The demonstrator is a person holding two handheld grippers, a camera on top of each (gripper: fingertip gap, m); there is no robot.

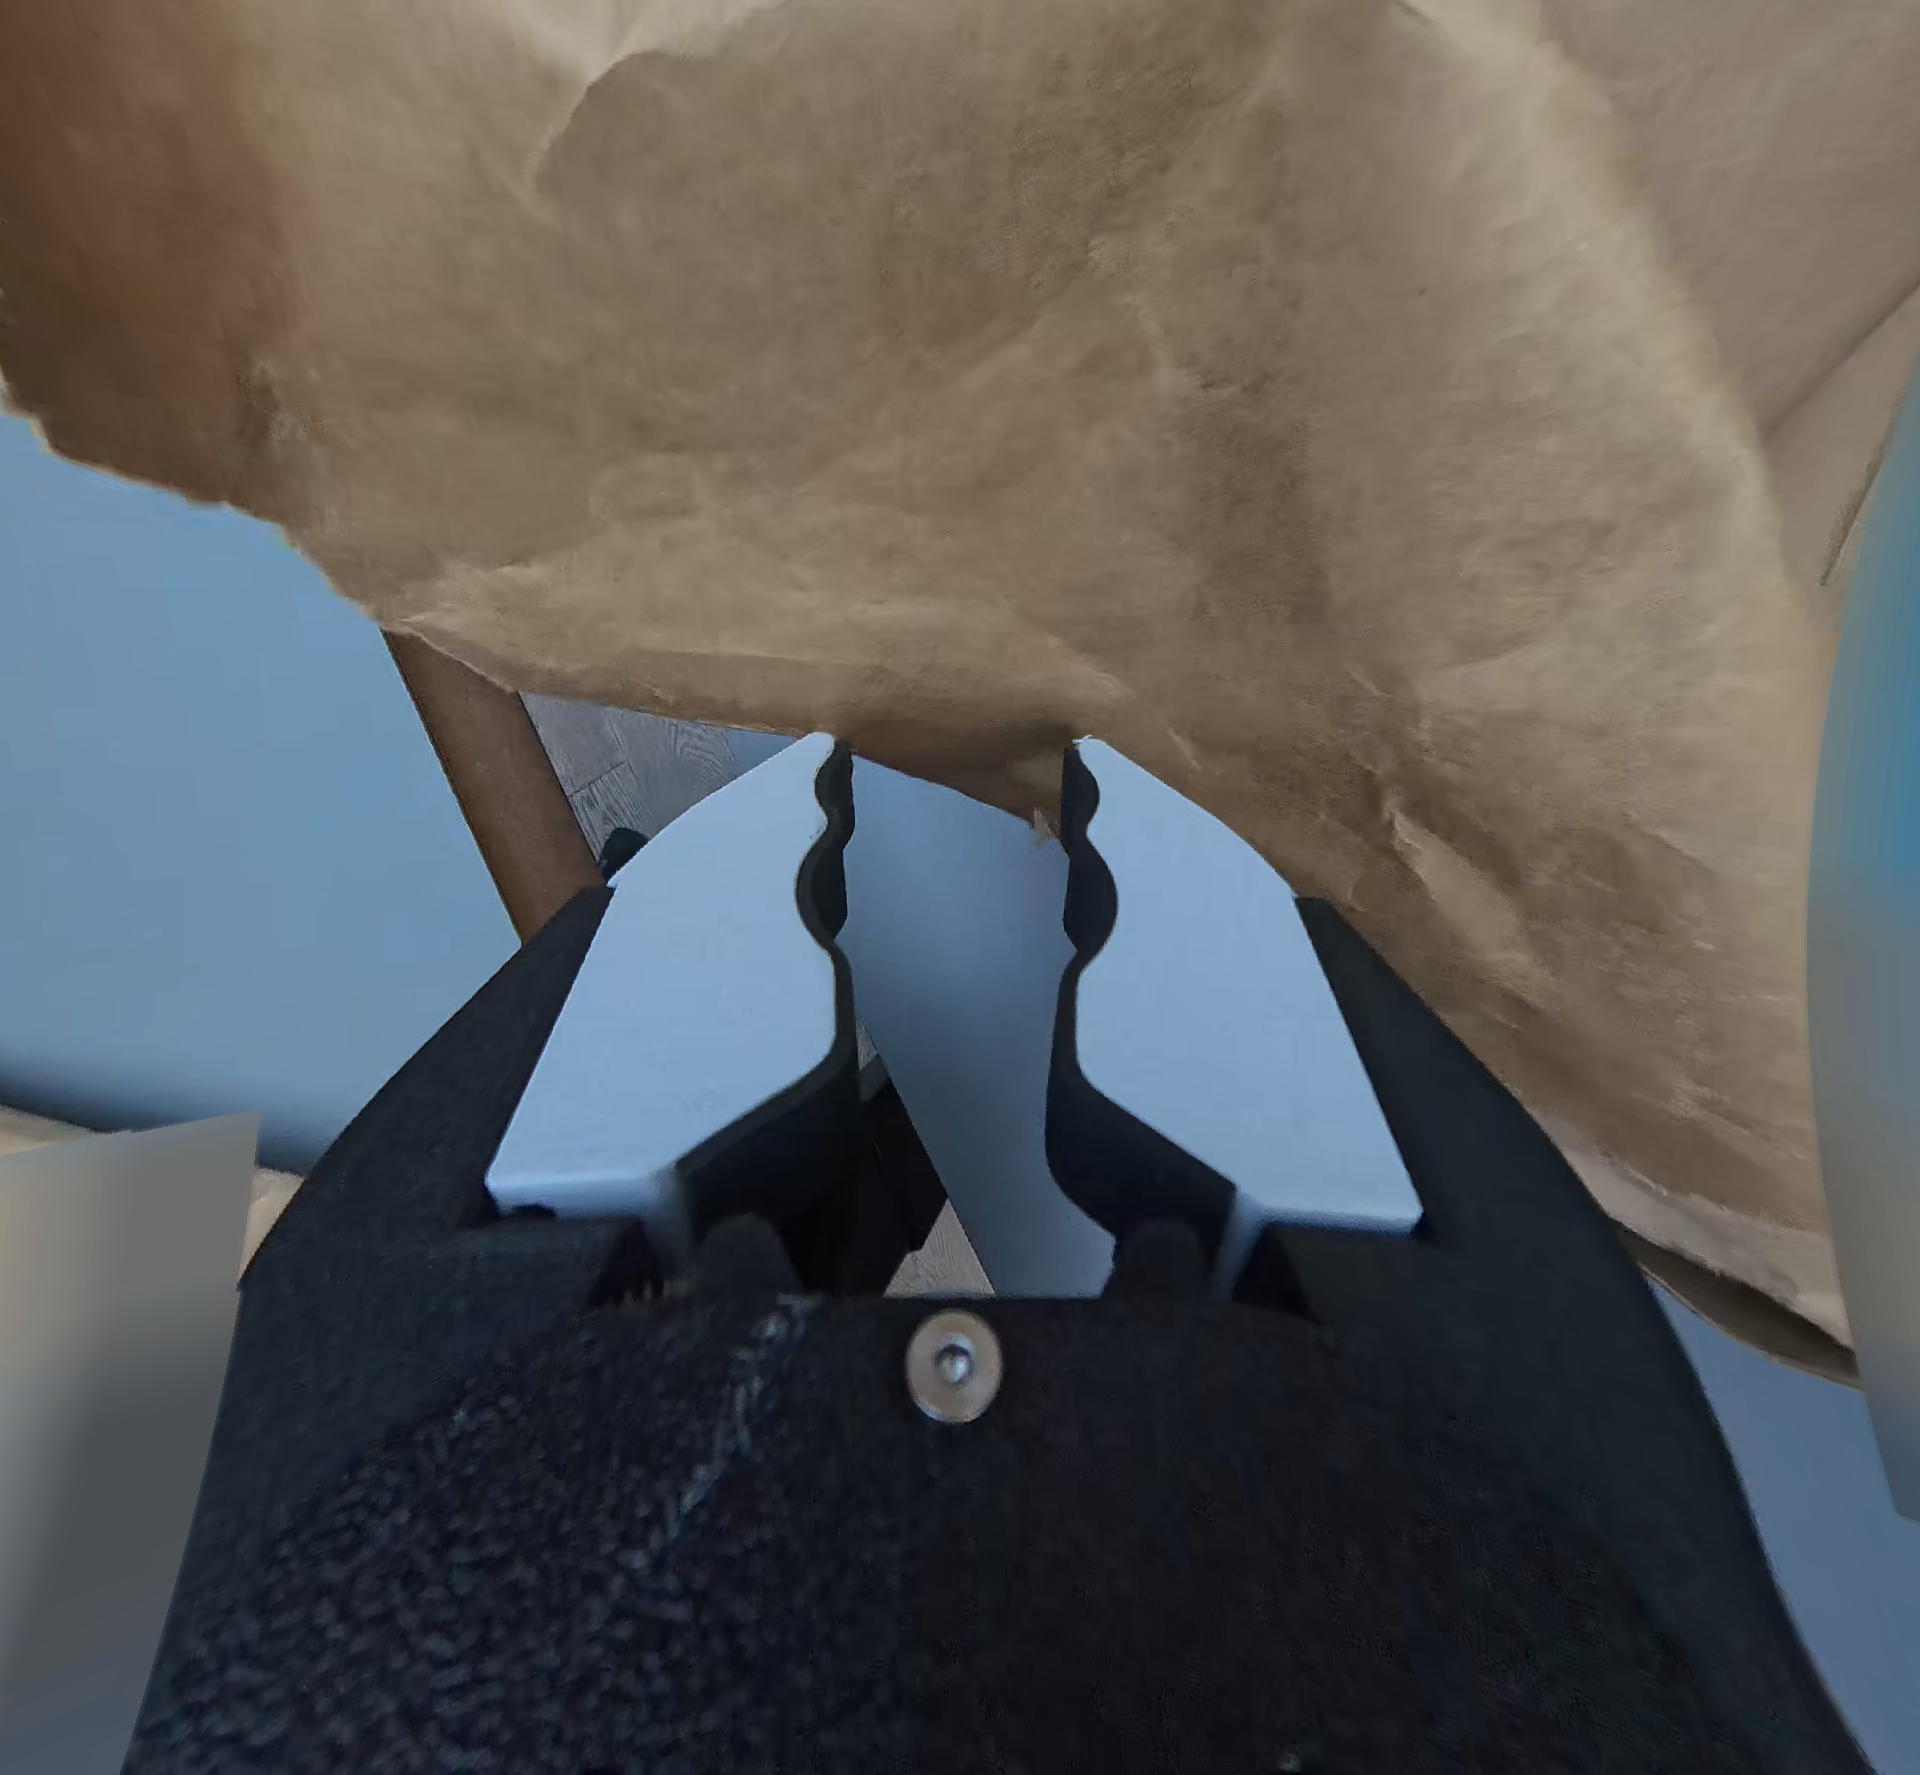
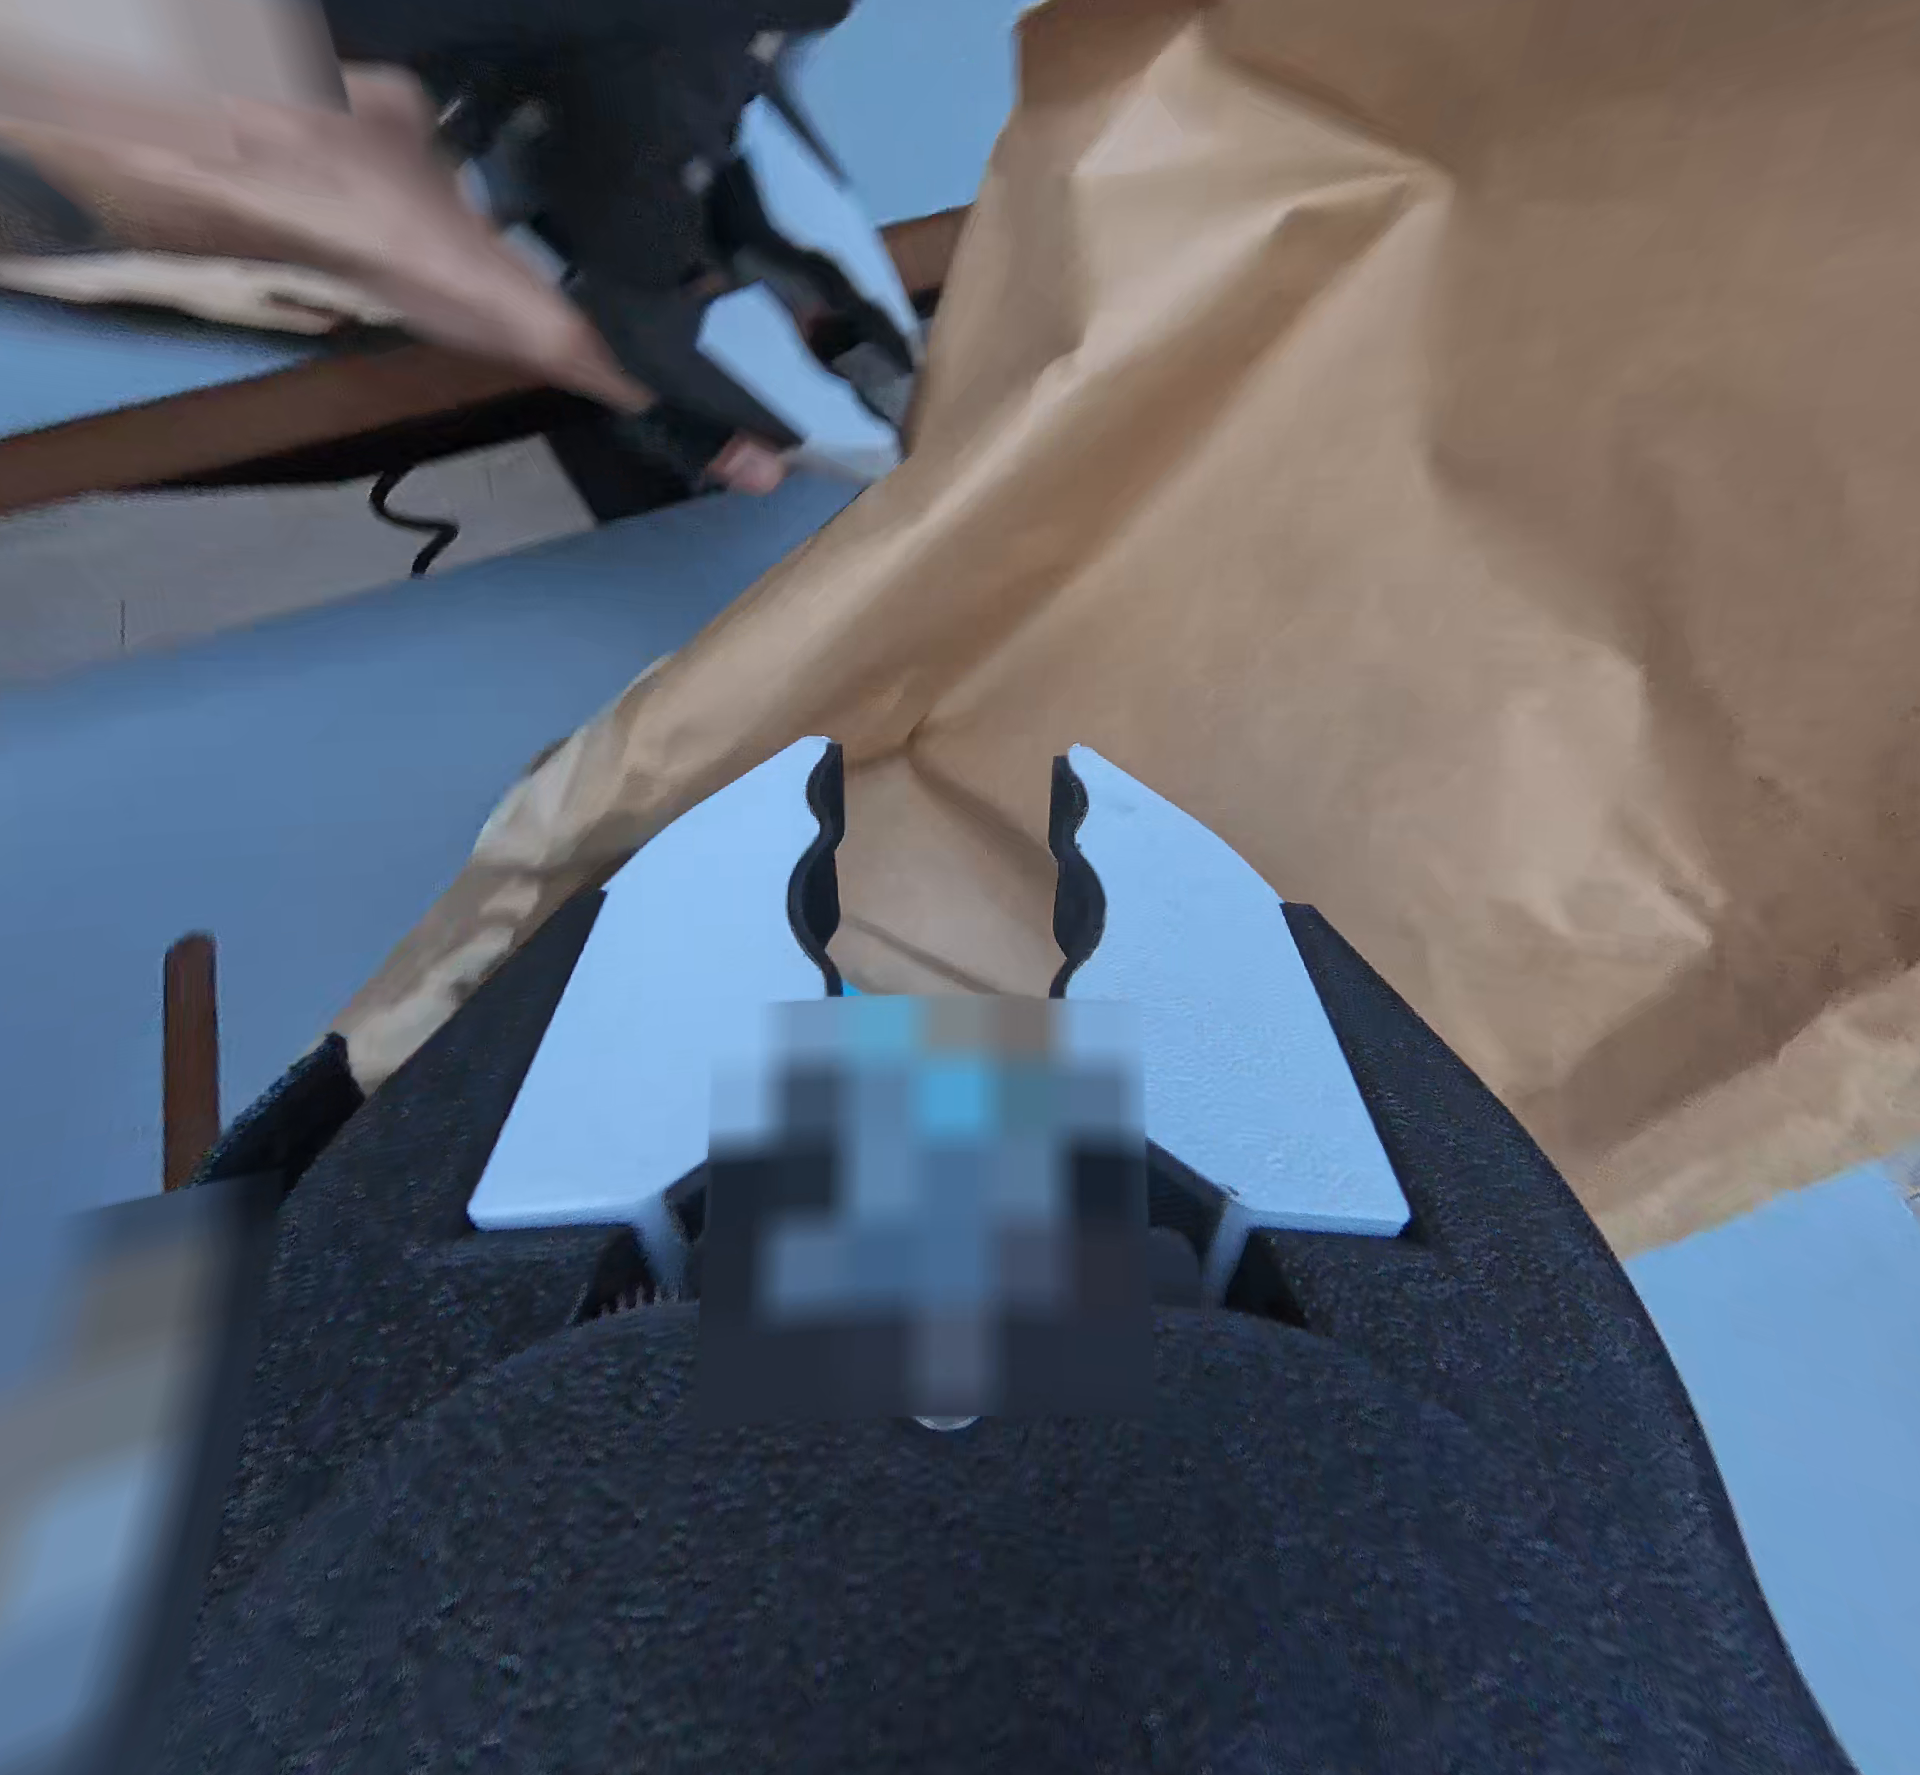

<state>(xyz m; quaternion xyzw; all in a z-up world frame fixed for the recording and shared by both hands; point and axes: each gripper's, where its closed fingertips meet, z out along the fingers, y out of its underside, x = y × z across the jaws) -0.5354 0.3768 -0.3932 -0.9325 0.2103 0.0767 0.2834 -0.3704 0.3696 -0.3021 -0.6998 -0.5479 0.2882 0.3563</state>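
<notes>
A large crumpled sheet of brown paper point(image 1: 1039, 323) fills the upper part of the left wrist view. My left gripper point(image 1: 956, 754) is open, its fingertips right at the paper's lower edge, which dips slightly between them. In the right wrist view the same brown paper point(image 2: 1403, 478) spreads over the right side. My right gripper point(image 2: 948, 754) is open, and a fold of the paper lies between its jaws without being pinched. The left gripper point(image 2: 665, 271) also shows at the upper left of that view, blurred, held by a person's hand point(image 2: 436, 271), close to the paper's left edge.
The paper lies over a blue-grey table point(image 2: 312, 790) with a brown wooden edge point(image 2: 260, 437). A wood-look floor point(image 1: 644, 769) shows below the table edge. A black coiled cable point(image 2: 410, 520) hangs by the far edge. A dark wooden post point(image 2: 190, 1050) stands at the left. One gripper's finger ends stand about 20 cm off the other's.
</notes>
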